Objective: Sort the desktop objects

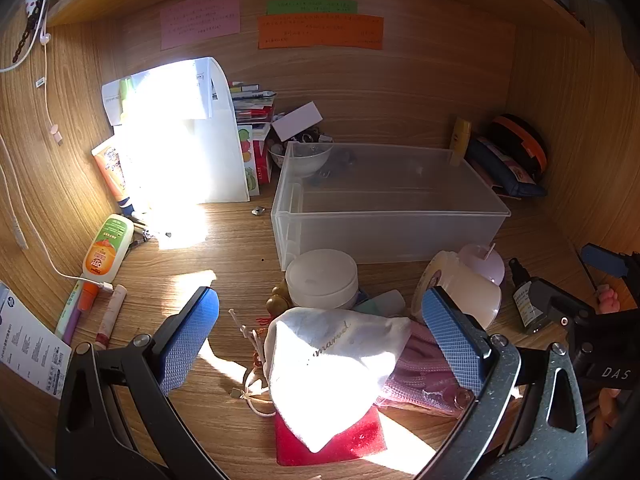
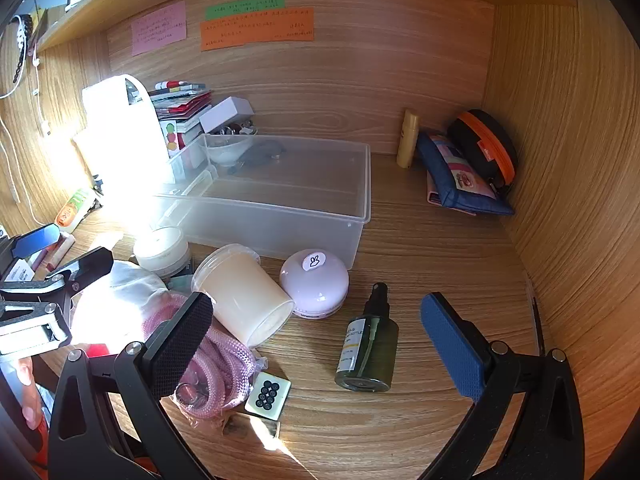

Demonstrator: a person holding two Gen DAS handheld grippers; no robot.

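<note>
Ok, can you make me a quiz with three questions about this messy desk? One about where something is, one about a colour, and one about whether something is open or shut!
1. Where does the dark green spray bottle lie?
A. Inside the clear plastic box
B. On the desk in front of the clear plastic box
C. Up on the shelf

2. What colour is the widest paper note on the back wall?
A. Orange
B. Blue
C. Yellow

3. How are the jaws of the right gripper?
A. Shut on the bottle
B. Shut on nothing
C. Open, holding nothing

Answers:
1. B: the bottle lies on the wooden desk, nearer the camera than the clear plastic box.
2. A: the widest strip is orange, below a green one and beside a pink one.
3. C: the two jaws stand wide apart, with the bottle lying untouched between them.
</note>
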